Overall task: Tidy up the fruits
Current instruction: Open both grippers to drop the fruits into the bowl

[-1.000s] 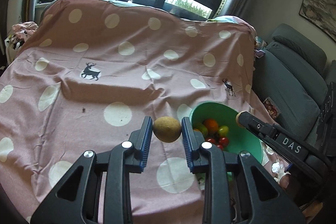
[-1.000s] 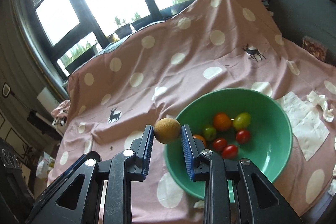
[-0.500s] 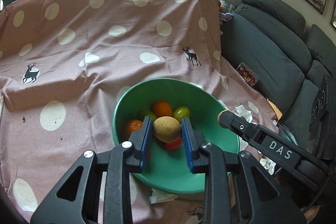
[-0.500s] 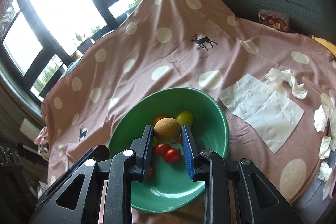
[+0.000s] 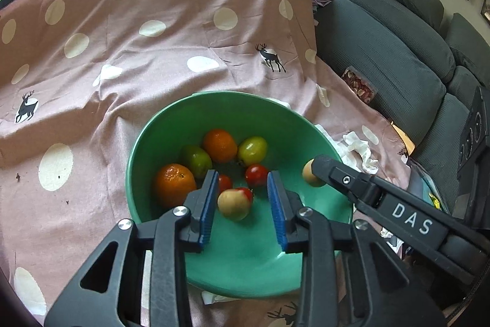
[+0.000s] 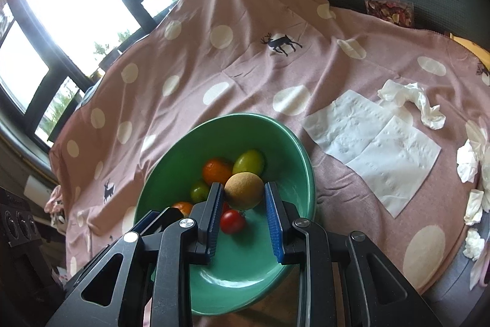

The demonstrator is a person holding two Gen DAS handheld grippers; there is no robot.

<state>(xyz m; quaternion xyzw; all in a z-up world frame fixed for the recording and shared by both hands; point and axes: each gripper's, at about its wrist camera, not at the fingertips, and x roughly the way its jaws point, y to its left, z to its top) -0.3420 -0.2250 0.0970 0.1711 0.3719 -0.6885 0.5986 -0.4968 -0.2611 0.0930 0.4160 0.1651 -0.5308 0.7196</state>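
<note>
A green bowl (image 5: 132,155) (image 6: 310,183) on the pink spotted cloth (image 5: 128,57) holds two oranges (image 5: 174,184), green fruits (image 5: 252,148) and cherry tomatoes (image 5: 256,174). My left gripper (image 5: 242,176) hangs over the bowl with its jaws opening. A tan round fruit (image 5: 233,204) lies between the blue pads (image 5: 209,204) without touching either, low in the bowl. My right gripper (image 6: 243,188) is shut on a second tan round fruit (image 6: 244,190) above the bowl's right side. In the left wrist view it reaches in from the right (image 5: 320,166).
Flat paper napkins (image 6: 376,143) and crumpled tissues (image 6: 413,103) lie on the cloth right of the bowl. A grey sofa (image 5: 398,57) with a snack packet (image 5: 359,85) stands beyond the cloth's right edge. Windows run along the back. A black speaker (image 5: 474,140) stands at the far right.
Both grippers swung from beside the bowl to over it and came lower. The left jaws parted and the tan fruit dropped out of their grip. The right stays clamped on its fruit.
</note>
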